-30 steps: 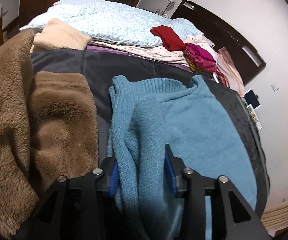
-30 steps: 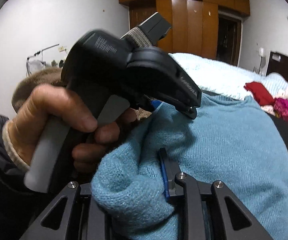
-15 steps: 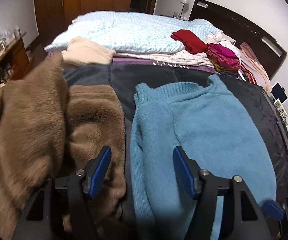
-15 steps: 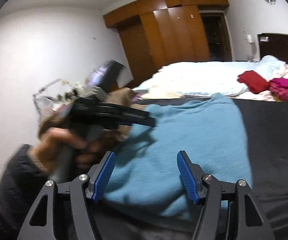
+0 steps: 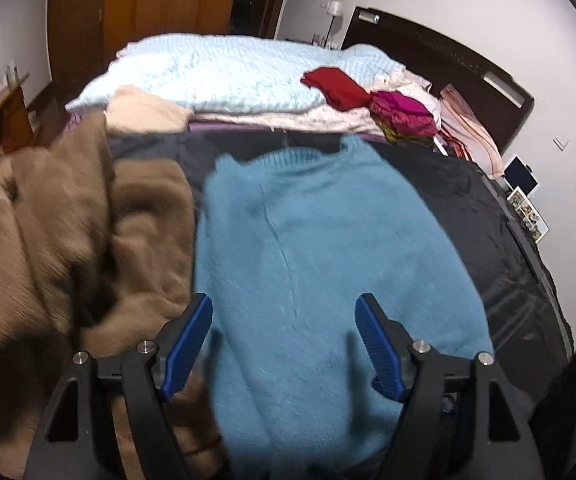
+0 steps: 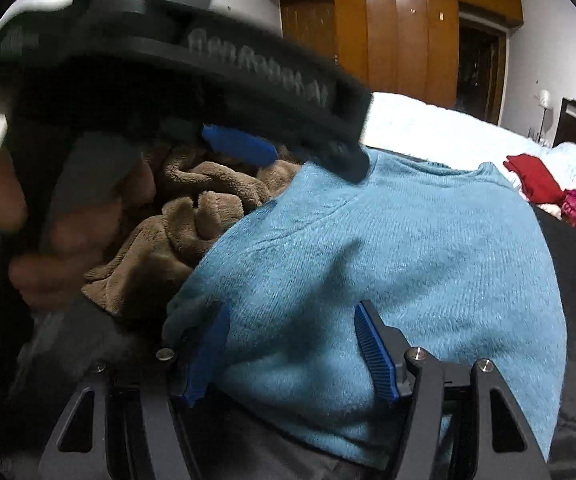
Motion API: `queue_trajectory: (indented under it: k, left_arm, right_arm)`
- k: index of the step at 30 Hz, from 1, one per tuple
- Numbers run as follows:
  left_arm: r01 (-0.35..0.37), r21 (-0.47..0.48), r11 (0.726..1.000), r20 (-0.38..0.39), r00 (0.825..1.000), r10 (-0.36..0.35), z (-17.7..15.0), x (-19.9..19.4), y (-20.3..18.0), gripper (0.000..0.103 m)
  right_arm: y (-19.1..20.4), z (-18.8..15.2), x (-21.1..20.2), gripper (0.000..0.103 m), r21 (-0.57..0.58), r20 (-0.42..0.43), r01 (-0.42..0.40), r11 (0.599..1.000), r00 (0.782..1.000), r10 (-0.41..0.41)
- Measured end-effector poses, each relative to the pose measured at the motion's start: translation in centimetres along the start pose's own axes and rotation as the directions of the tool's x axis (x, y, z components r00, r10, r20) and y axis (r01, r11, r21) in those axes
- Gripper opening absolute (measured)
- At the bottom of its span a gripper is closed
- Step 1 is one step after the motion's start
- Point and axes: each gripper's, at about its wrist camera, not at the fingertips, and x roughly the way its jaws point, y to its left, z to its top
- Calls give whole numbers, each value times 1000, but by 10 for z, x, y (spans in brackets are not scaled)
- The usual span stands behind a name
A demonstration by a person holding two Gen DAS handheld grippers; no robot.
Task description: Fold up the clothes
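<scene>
Lying flat ahead of both sets of fingers: blue knit sweater (image 5: 328, 248), soft, limp, stretchy. Left gripper (image 5: 284, 344) jaws opening, empty; right gripper (image 6: 292, 352) spread, nothing pinched. Probably best pinched at hem corners, near fingertips.

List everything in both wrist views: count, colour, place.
sweater: 1, blue, flat on dark spread
spread: 1, black, under sweater
blanket: 1, brown, bunched beside sweater
quilt: 1, pale blue, far end of bed
red garment: 1, on quilt edge
magenta garment: 1, beside red one
headboard: 1, dark
wardrobe: 1, brown, back wall
left gripper: opening, holding nothing, over sweater
right gripper: open, over sweater hem
hand: 1, on left gripper's handle
</scene>
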Motion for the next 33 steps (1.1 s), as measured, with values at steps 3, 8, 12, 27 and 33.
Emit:
queue_trajectory:
  k: [3,8,12,27,33]
  left_arm:
    - [-12,7,1000,-25,1000,12,-11,11,-2,78]
    - [-6,-8,1000,-30,1000,6,-20,15,-1,78]
    - [-11,-30,999,-29,1000,11,-24,12,-3,78]
    - [16,-5,1000,-55,998,-16,-44,25,-17,85]
    - [26,-6,1000,-30,999,-26,-53,23,-17,85]
  right_arm:
    - [-13,-10,-30,67,43,32,-37,998,999,36]
    - [-52,-41,-88,67,97,66,104,990,992,-110]
    - [-75,-56,-90,67,72,-4,224,972,974,-225]
    - [-137,-60,-70,70,247,-69,368,896,929,-363]
    - [-145,-64,-64,71,240,-118,386,890,922,-368]
